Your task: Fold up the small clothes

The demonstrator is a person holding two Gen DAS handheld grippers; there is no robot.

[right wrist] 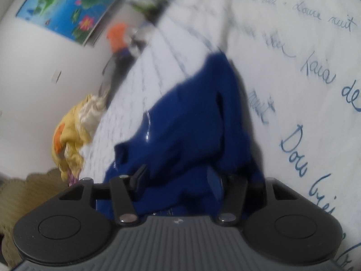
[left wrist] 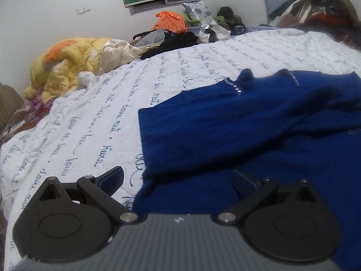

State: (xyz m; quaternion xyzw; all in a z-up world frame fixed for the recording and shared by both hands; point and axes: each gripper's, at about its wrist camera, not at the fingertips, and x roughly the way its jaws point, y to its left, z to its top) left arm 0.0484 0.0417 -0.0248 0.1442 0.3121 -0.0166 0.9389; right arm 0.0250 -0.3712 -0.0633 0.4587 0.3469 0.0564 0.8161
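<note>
A royal-blue knitted sweater (left wrist: 248, 131) with sparkly trim at the neck lies partly folded on the white bedspread (left wrist: 94, 117). My left gripper (left wrist: 179, 179) is open and low over the sweater's near left edge; its left finger (left wrist: 112, 178) is over the bedspread and its right finger (left wrist: 246, 180) over the knit. The right wrist view is blurred and rolled sideways. In it the sweater (right wrist: 187, 122) runs up from my right gripper (right wrist: 178, 178), whose jaws stand apart with blue fabric lying loosely between them.
The bedspread (right wrist: 293, 45) carries blue handwriting print. A yellow and orange quilt (left wrist: 67, 67) is bunched at the far left. Dark clothes (left wrist: 176, 40), an orange bag (left wrist: 169, 21) and clutter line the wall. A heap of clothes (left wrist: 320, 9) sits at the far right.
</note>
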